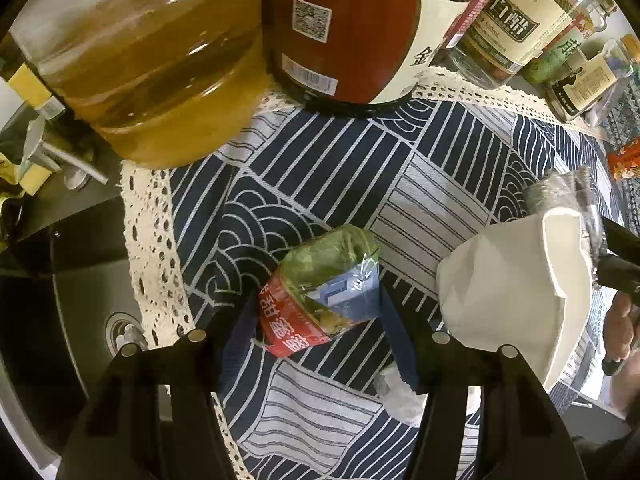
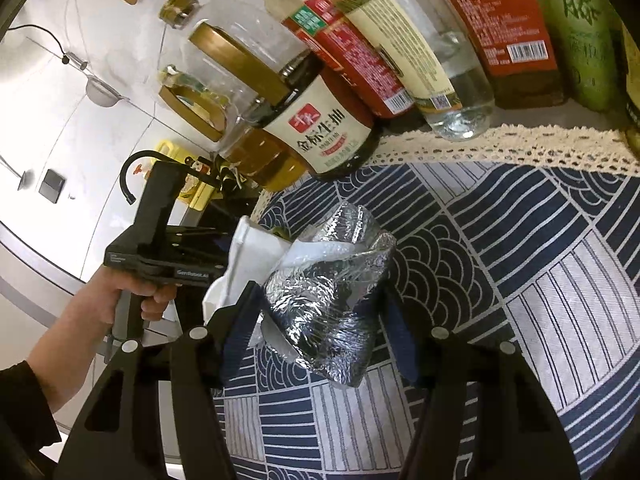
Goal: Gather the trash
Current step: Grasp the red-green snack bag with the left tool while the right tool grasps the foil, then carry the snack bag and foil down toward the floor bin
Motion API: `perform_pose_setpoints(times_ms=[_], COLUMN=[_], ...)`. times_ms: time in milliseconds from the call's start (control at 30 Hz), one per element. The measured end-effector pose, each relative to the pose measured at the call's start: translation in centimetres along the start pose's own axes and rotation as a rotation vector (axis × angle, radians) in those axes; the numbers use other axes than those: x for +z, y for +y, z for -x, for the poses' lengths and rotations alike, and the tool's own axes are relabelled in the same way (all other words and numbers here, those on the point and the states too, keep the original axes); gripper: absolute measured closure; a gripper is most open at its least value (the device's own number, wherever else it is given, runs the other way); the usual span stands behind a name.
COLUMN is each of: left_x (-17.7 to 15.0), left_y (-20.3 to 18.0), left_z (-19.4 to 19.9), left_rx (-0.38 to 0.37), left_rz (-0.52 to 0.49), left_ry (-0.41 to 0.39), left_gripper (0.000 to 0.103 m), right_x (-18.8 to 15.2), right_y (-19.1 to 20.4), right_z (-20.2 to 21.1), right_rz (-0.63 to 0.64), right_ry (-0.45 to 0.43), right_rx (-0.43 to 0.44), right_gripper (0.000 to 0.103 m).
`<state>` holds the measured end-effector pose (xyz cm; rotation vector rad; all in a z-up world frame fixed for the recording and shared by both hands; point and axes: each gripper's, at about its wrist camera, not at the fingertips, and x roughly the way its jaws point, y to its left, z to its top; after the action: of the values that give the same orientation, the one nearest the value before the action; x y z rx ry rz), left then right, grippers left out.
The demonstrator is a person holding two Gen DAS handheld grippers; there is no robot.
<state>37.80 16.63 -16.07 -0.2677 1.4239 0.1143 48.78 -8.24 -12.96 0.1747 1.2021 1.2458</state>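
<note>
A crumpled snack wrapper (image 1: 320,292), green, red and blue, lies on the blue-and-white patterned cloth (image 1: 440,168). My left gripper (image 1: 320,320) points straight down over it, and both blue pads touch the wrapper's sides. My right gripper (image 2: 320,296) is shut on a crumpled silver foil wrapper (image 2: 328,280), held off the cloth. A white paper-like piece (image 2: 240,264) hangs with the foil. In the left wrist view the white piece (image 1: 520,280) and the foil (image 1: 560,192) hang at the right. A scrap of clear plastic (image 1: 396,392) lies by the left gripper's right finger.
An oil jug (image 1: 152,60), a soy sauce bottle (image 1: 344,32) and a vinegar bottle (image 1: 508,28) stand along the cloth's lace edge. A steel sink (image 1: 80,320) drops off to the left. An orange packet (image 1: 624,160) lies far right. A hand (image 2: 132,296) grips the left tool.
</note>
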Motion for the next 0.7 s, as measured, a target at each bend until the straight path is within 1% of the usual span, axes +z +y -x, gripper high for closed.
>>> perform_pose_setpoints(times_ms=[133, 333, 600, 700], left_x=[-1.0, -2.5, -5.1, -6.5], left_y=[0.7, 0.8, -0.6, -1.0], left_z=[0.6, 1.7, 5.2, 6.8], left_rx=[-0.008, -0.004, -0.035, -0.052], left_rz=[0.015, 0.003, -0.037, -0.049], left_ry=[-0.016, -0.037, -0.117, -0.146], left_gripper=[0.045, 0.044, 0.044, 0.044], right_x=[-0.6, -2.3, -4.9, -6.2], right_y=[0.6, 1.7, 4.2, 5.8], right_z=[0.7, 1.8, 4.3, 5.3], right_rz=[-0.014, -0.048, -0.072, -0.071], right_ry=[-0.011, -0.018, -0.052, -0.071], right_rx=[-0.024, -0.096, -0.204, -0.232], right_gripper=[0.043, 0.043, 0.043, 0.043])
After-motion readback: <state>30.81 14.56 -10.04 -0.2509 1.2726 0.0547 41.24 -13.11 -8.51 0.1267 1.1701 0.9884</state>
